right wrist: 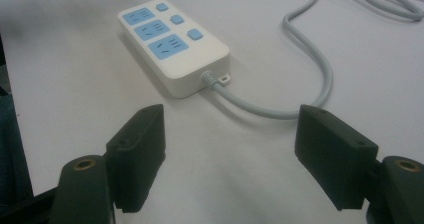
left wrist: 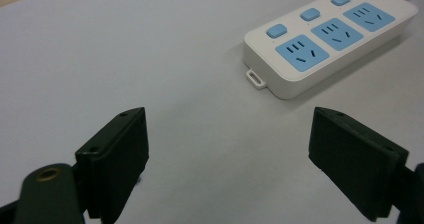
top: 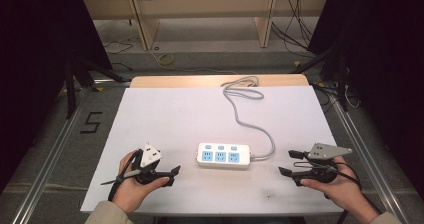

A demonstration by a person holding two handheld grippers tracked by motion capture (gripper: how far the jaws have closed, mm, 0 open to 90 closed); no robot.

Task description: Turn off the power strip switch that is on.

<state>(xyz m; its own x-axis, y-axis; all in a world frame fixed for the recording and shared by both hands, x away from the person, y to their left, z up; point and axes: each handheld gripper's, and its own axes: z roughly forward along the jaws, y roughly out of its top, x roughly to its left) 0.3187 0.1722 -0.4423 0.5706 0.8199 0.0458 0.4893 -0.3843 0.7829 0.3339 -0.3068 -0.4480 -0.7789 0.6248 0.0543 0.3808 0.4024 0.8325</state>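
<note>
A white power strip (top: 223, 155) with three blue sockets and three blue buttons lies flat near the front middle of the white table (top: 180, 114). Its grey cable (top: 240, 115) runs right, then back to a loose coil at the far edge. My left gripper (top: 173, 176) rests just left of the strip, open and holding nothing. My right gripper (top: 286, 163) sits to the strip's right, near the cable's exit, also open. In the left gripper view the strip (left wrist: 325, 39) lies ahead and to the right of the gripper (left wrist: 227, 129). The right gripper view has the strip (right wrist: 172, 44) and cable (right wrist: 305, 59) beyond the gripper (right wrist: 230, 124).
Wooden shelving (top: 200, 14) stands on the floor beyond the table, with loose wires (top: 295, 29) around it. A "5" mark (top: 91, 122) is on the floor at the left. Metal rails (top: 50, 159) run along both table sides.
</note>
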